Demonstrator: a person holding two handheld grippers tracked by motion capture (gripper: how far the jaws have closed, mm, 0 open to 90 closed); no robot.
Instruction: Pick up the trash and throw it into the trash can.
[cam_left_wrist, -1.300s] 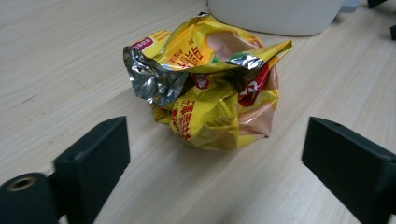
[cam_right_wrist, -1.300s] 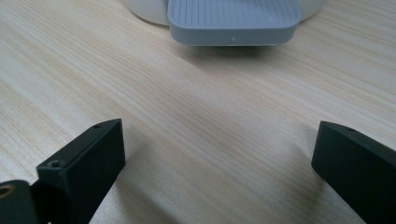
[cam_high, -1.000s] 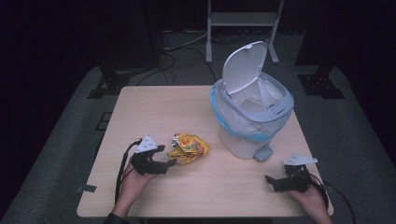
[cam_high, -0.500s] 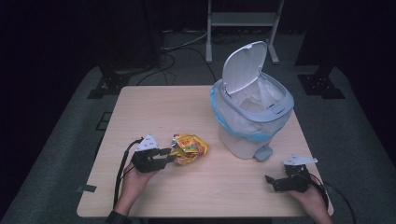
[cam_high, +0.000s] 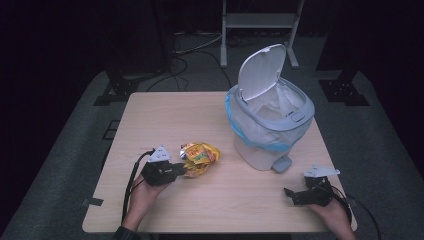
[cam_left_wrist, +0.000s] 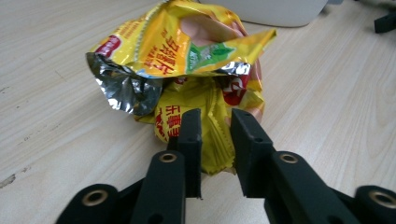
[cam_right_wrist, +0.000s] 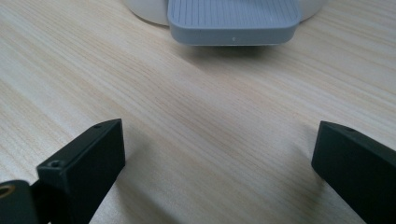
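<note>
Table (cam_high: 165, 110) of pale wood carries everything. Bin (cam_high: 270, 135), white with a blue-edged liner and its lid up, stands right of centre; its grey pedal (cam_right_wrist: 233, 21) faces the right gripper (cam_high: 295, 194), which rests near the right front corner, jaws wide apart with bare wood between them. Wrapper (cam_high: 200, 158), crumpled yellow foil, lies left of the bin. Left gripper (cam_left_wrist: 215, 135) has just been closing its jaws, now pinching the wrapper's near edge.
</note>
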